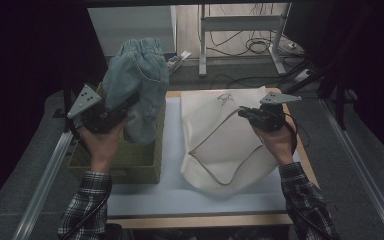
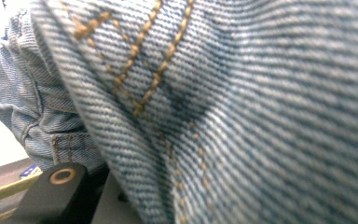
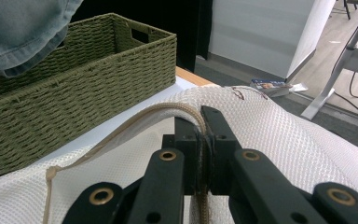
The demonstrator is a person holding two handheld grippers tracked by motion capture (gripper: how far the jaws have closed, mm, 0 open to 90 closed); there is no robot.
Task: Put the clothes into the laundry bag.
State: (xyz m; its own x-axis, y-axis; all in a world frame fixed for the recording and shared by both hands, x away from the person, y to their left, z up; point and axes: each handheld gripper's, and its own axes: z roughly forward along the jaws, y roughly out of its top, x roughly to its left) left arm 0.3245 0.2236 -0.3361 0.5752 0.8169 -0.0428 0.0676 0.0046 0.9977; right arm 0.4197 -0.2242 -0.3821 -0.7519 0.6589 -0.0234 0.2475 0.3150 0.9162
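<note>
Right gripper: jaws pressed together on the tan-trimmed rim of the white mesh bag, lifting it, likely to hold the mouth open. Beyond and to its left, left gripper pinches the denim jeans, raised above the green woven basket, apparently for transfer into the bag.

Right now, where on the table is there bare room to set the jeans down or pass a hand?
Free: the white table mat along the near edge, in front of the green wicker basket and the white mesh laundry bag, and the narrow strip between them. Crowded: the left gripper holds the jeans over the basket; the right gripper pinches the bag's rim.
</note>
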